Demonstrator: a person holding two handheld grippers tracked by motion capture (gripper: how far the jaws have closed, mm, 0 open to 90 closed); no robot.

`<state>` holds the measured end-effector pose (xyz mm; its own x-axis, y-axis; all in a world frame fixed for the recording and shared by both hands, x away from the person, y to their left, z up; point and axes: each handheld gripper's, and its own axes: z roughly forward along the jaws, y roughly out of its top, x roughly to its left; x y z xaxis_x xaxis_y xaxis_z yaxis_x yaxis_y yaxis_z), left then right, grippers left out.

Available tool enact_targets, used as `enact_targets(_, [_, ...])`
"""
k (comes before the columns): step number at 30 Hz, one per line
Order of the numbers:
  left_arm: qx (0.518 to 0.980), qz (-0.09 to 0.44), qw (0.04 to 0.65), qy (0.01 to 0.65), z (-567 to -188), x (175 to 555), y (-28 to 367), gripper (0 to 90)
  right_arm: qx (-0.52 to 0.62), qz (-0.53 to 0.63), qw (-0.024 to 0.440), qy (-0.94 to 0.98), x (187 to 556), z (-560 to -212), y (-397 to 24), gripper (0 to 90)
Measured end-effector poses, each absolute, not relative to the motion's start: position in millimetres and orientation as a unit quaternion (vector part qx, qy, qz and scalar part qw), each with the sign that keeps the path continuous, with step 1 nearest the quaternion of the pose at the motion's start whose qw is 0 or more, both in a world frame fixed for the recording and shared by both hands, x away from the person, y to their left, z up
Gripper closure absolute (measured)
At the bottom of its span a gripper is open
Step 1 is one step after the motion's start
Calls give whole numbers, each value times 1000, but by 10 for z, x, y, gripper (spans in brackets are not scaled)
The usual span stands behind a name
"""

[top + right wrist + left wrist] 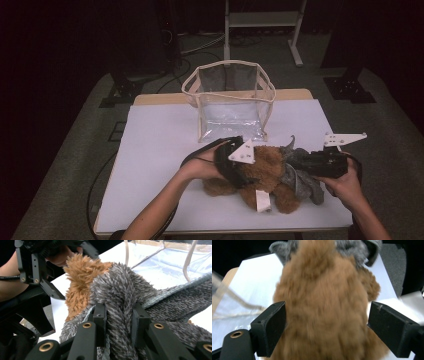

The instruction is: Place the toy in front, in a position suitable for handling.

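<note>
A brown plush toy with grey shaggy parts lies on the white table cover, near the front edge. My left gripper straddles its brown body from the left. The jaws stand wide on either side of the fur and the right pad is clear of it, so this gripper is open. My right gripper comes in from the right and is shut on a grey furry limb, which is pinched between its pads.
A clear plastic bag with cream trim stands open-topped just behind the toy. A white tag hangs from the toy toward the front edge. Dark floor and stand legs lie beyond the table.
</note>
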<state>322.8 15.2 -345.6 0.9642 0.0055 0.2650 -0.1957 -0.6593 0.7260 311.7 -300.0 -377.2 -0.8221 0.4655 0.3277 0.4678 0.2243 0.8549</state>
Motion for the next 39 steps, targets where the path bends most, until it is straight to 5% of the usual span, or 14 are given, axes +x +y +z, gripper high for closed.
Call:
enact_targets(14, [874,126,469,7,-3783,3365,1011,94,-307,-543,-3,-782,3097,-3810,-3020,696])
enact_targets(30, [876,100,471,22,-4127,3463,994,27,-306,-542,-2,-783,3100,-3821,-3028,696])
enact_targets(35, [883,139,448,17,-4073,3416,992,227,-308,-542,-4,-782,3104,-3815,-3026,695])
enact_targets(36, [884,144,444,18,-4020,3395,1001,328,-308,-542,-5,-782,3107,-3807,-3027,695])
enact_targets(39, [889,156,429,18,-3922,3374,1014,367,-308,-543,-6,-781,3116,-3791,-3016,695])
